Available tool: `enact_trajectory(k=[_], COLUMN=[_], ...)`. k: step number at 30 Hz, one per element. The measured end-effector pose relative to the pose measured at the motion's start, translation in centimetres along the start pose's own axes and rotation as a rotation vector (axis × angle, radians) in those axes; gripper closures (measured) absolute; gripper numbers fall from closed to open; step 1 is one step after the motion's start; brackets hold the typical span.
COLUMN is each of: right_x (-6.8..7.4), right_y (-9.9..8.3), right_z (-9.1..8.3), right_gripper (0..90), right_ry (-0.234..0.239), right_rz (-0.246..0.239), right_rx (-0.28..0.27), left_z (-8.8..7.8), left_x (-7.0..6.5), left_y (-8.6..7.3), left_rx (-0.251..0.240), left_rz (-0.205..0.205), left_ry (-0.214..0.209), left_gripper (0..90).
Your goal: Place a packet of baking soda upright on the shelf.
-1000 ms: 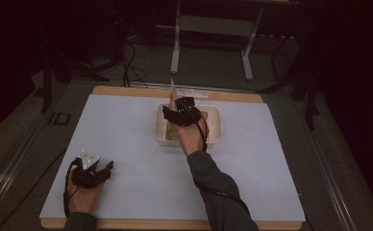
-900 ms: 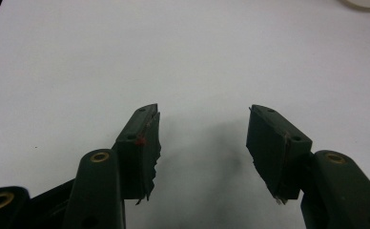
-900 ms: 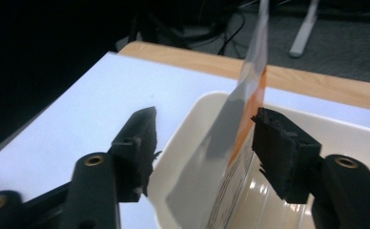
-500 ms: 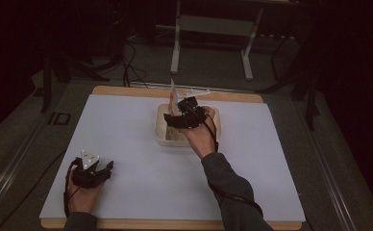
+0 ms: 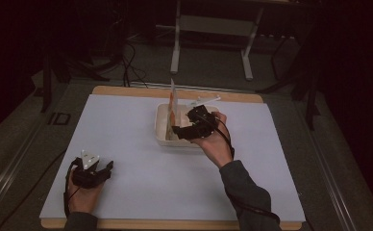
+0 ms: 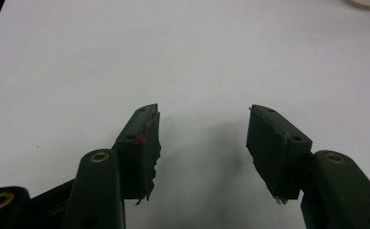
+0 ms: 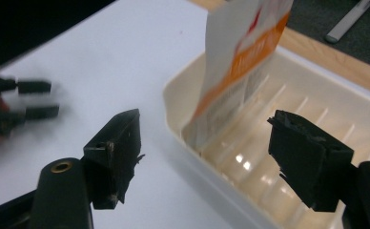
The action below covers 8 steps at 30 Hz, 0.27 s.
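Jaws apart, right gripper [image 5: 184, 129] apparently tilted over tray [image 7: 316, 100].

The packet [image 7: 242, 62] standing in the tray [image 7: 183, 90] runs off the top edge, its small print too blurred to read.

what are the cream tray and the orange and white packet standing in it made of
The tray looks like moulded plastic, semi-glossy: it has raised ribs, rounded corners and small light reflections on its floor. The packet looks like thin printed card or paper, matte: it stands flat and sheet-like with printed orange bands and fine text, though a coated film cannot be ruled out.
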State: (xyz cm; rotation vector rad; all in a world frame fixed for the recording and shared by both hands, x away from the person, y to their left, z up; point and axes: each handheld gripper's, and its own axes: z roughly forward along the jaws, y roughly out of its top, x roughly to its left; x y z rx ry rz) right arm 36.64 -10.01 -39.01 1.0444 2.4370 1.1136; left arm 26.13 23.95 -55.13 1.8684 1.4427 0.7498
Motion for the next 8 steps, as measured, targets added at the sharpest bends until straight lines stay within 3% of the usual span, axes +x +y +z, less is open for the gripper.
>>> enact_trajectory(k=[5,8], right_x=[-0.7,-1.5], right_y=[-2.3,-4.3], right_z=[-1.2,-1.6], right_gripper=[26.5,26.5], right_ry=[0.023,0.005], right_rz=[-0.014,-0.017], right_rx=[0.015,0.024], left_z=[0.0,0.1], left_x=[-0.1,0.0], left_y=[0.0,0.0], left_rx=[0.003,0.008], left_rz=[0.001,-0.002], left_ry=[0.004,0.015], left_gripper=[44.7,44.9])
